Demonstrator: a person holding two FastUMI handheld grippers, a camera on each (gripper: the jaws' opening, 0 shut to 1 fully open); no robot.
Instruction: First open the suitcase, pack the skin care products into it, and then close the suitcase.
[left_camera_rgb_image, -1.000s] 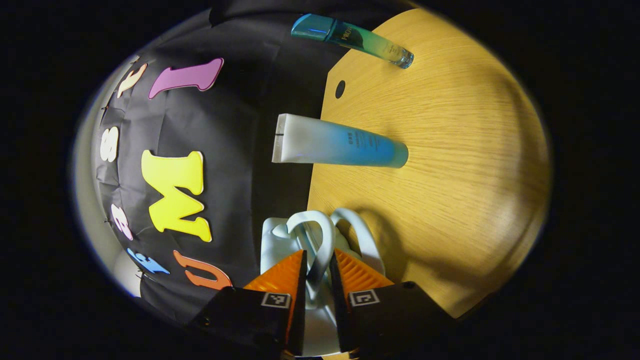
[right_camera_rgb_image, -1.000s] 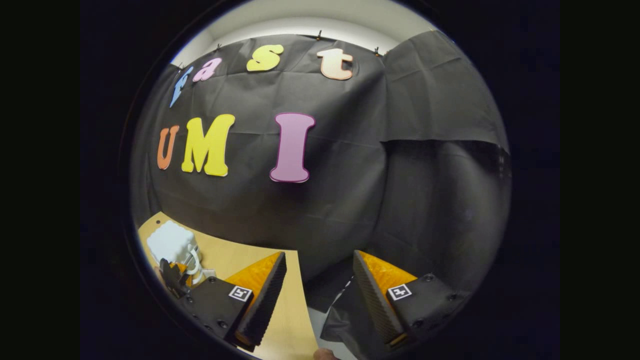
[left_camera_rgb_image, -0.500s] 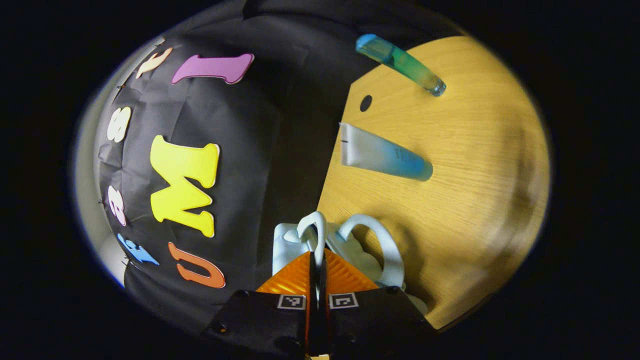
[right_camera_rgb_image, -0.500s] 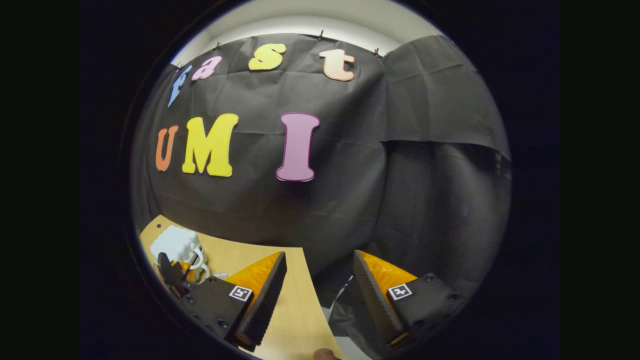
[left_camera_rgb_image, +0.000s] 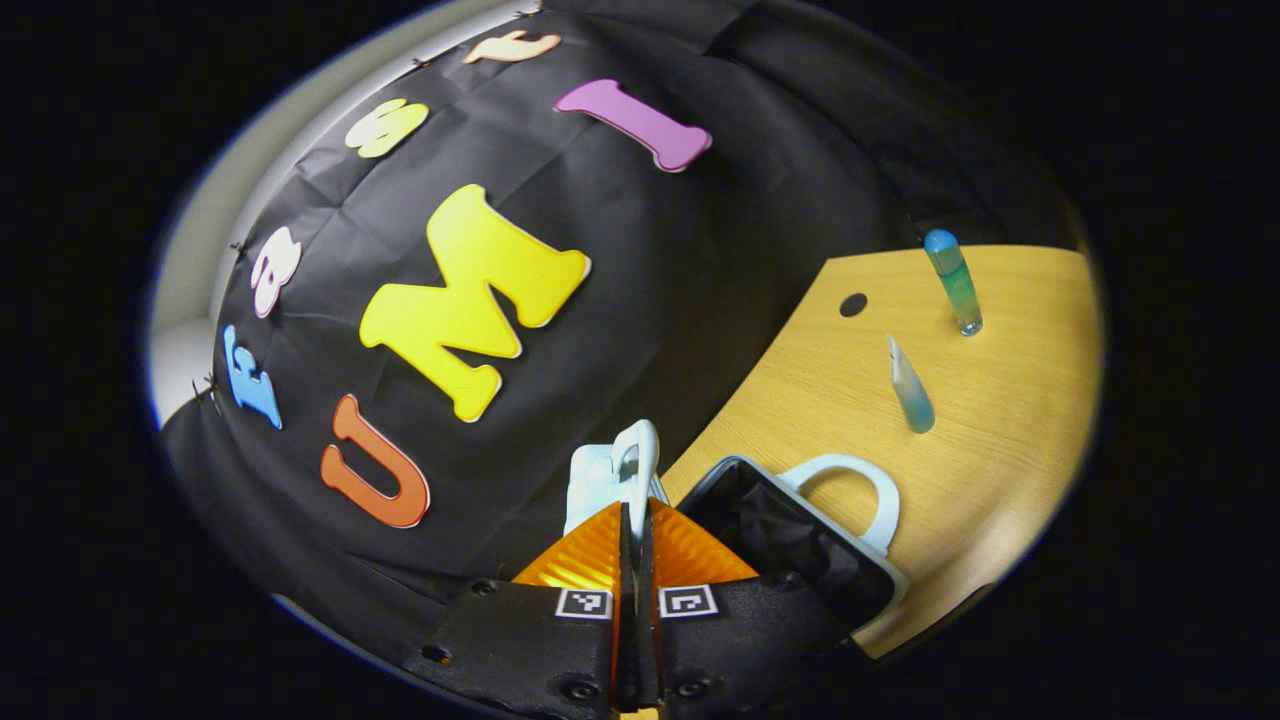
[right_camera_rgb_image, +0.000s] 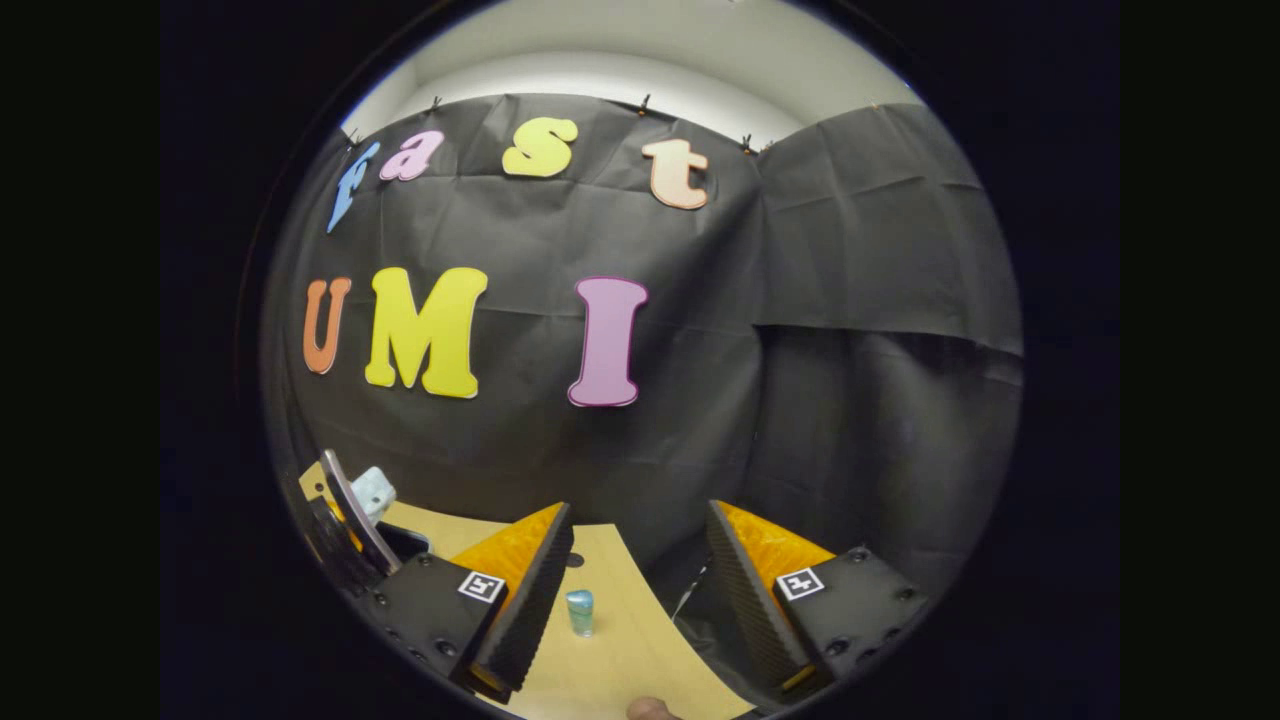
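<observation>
since a second ago the suitcase (left_camera_rgb_image: 800, 540) lid has swung up: then its two handles lay together, now the lid handle (left_camera_rgb_image: 640, 460) stands above the base and the dark lining shows. left gripper (left_camera_rgb_image: 634, 530) is clamped on that lid handle, fingers pressed together with the handle strap between them. suitcase sits at the table (left_camera_rgb_image: 1000, 480) edge nearest the left gripper; base handle (left_camera_rgb_image: 860, 490) faces the products. nothing visible inside it yet.

tube (left_camera_rgb_image: 908, 385) lies just beyond the suitcase, long axis pointing away from it. bottle (left_camera_rgb_image: 953, 280) lies farther out, past the tube, near the table hole (left_camera_rgb_image: 853, 304).

right gripper (right_camera_rgb_image: 638, 590) is spread wide, empty, with a bottle (right_camera_rgb_image: 580, 612) just ahead of its fingers, so judged the nearer hand for the first pick.
</observation>
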